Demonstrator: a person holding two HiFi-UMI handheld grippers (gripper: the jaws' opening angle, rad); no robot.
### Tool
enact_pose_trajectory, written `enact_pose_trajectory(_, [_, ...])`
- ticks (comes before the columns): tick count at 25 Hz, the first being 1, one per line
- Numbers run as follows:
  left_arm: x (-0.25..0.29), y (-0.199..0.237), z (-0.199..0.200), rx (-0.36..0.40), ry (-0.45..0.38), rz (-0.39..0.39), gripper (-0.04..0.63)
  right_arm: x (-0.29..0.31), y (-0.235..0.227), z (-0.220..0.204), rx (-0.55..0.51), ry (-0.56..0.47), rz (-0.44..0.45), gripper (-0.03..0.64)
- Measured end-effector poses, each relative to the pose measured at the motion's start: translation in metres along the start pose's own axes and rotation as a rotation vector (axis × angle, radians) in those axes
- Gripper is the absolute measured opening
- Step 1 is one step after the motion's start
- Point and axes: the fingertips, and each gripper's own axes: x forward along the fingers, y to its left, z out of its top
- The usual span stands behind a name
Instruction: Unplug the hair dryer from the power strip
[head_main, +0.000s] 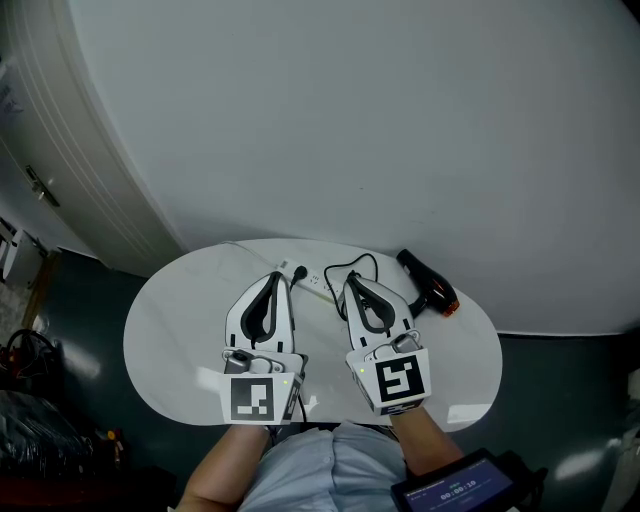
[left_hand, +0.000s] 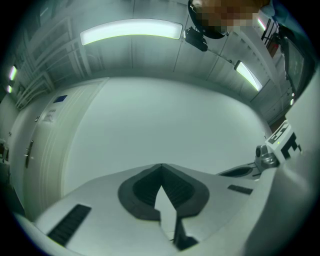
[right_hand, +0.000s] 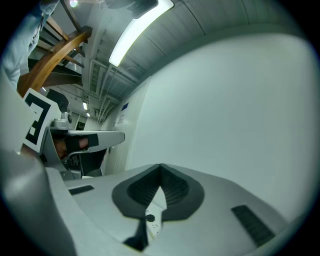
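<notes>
On the white oval table (head_main: 180, 320) a white power strip (head_main: 312, 281) lies at the far middle, with a black plug (head_main: 298, 271) standing in it. A black cable (head_main: 352, 266) loops from there to the black hair dryer (head_main: 430, 284), which lies at the right with its orange-tipped end toward me. My left gripper (head_main: 277, 274) hovers just short of the strip's left end, shut and empty. My right gripper (head_main: 349, 281) is shut too, just right of the strip, holding nothing. In the right gripper view, part of the strip (right_hand: 154, 226) shows below the closed jaws.
A curved white wall (head_main: 400, 120) rises right behind the table. A pale door (head_main: 40, 185) stands at the left, with dark floor around the table. A screen device (head_main: 460, 490) sits at the lower right near my body.
</notes>
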Motion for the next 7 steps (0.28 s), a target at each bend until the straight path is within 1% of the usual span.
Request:
enact_pose_trajectory(1, [0.0002, 0.0002, 0.0008, 0.002, -0.003, -0.001, -0.002, -0.0001, -0.0004, -0.0005, 0.004, 0.015, -0.005, 0.0])
enact_pose_trajectory(7, [0.0014, 0.0017, 0.0017, 0.006, -0.009, -0.005, -0.002, 0.002, 0.0016, -0.0007, 0.0, 0.014, -0.002, 0.0])
